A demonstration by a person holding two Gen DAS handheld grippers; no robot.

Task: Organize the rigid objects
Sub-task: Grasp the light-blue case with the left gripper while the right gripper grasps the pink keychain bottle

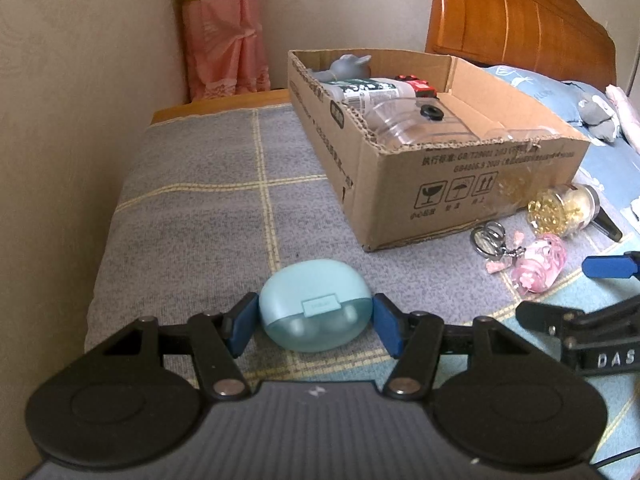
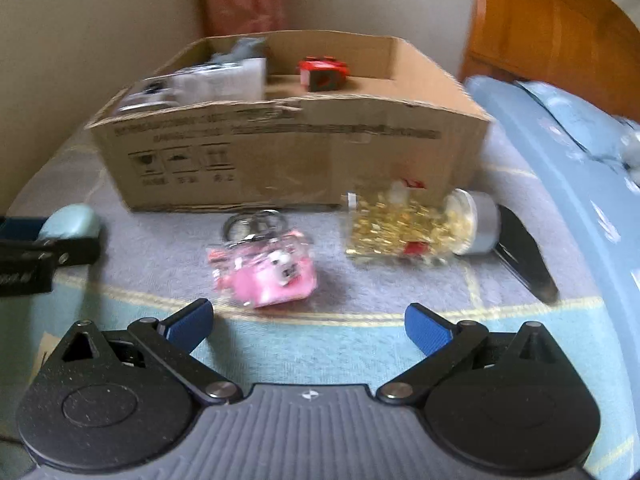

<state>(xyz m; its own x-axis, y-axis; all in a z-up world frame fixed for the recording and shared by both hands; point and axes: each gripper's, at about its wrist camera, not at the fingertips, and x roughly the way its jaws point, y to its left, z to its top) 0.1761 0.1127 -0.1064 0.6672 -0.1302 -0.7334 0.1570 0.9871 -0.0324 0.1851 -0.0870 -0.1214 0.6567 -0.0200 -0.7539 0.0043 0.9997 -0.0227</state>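
A light blue earbud case (image 1: 314, 308) lies on the grey checked blanket (image 1: 192, 216), and my left gripper (image 1: 315, 314) is shut on it, one blue pad against each side. In the right wrist view the same case (image 2: 70, 222) shows at the far left, in that gripper. My right gripper (image 2: 310, 312) is open with nothing between its fingers, just short of a pink keychain charm (image 2: 272, 272) with metal rings. A clear jar of gold beads (image 2: 408, 224) lies on its side to the right of the charm. An open cardboard box (image 1: 460, 184) stands behind them.
The box holds a grey toy (image 1: 348, 66), a labelled bottle (image 1: 372, 92), a red toy car (image 1: 416, 84) and a clear container (image 1: 420, 128). A black object (image 2: 524, 252) lies by the jar's lid. Blue bedding (image 2: 560, 152) and a wooden headboard (image 1: 520, 20) are on the right. The wall is on the left.
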